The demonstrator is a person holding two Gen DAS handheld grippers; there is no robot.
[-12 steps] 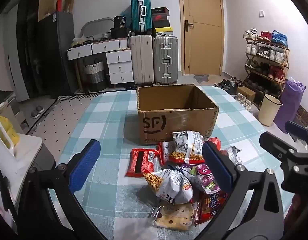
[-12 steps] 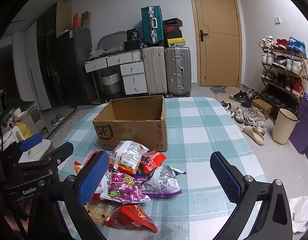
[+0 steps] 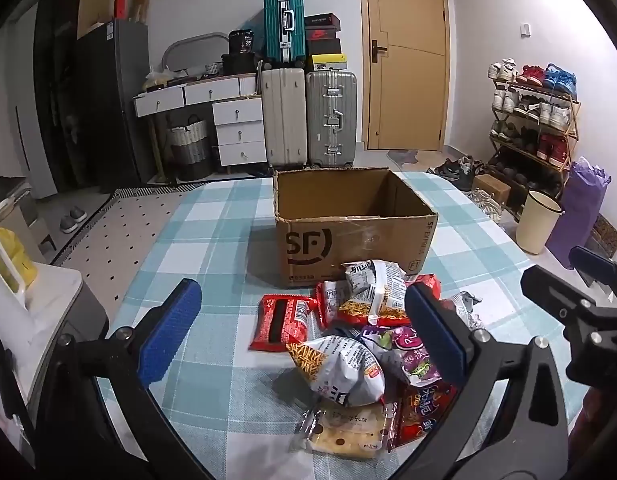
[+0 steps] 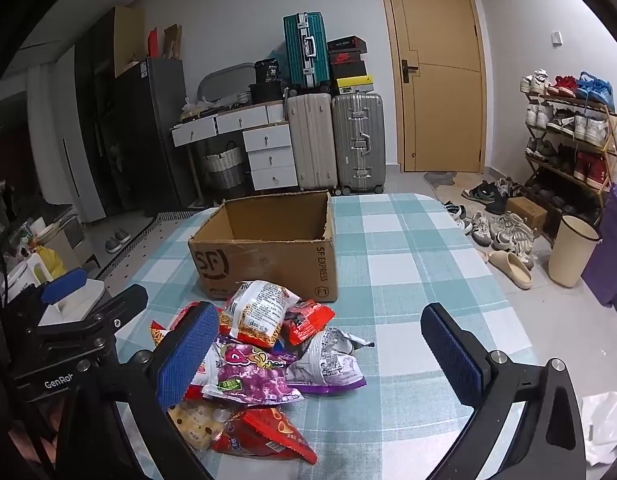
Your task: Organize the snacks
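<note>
The snack packets [image 3: 360, 344] lie heaped on the checked table [image 3: 212, 240], just before the empty cardboard box [image 3: 348, 216]. Your left gripper [image 3: 300, 332] and right gripper [image 4: 320, 356] hover spread wide, holding nothing. No packet is boxed yet. Next, you must lower onto one top packet and pinch it.

Glossy plastic snack packets [image 3: 348, 344] are catching light beside a matt, rough-edged cardboard box [image 3: 354, 236]. The checked tablecloth [image 4: 408, 264] is looking soft and matt. Textured blue gripper pads [image 4: 188, 360] are showing dull.
</note>
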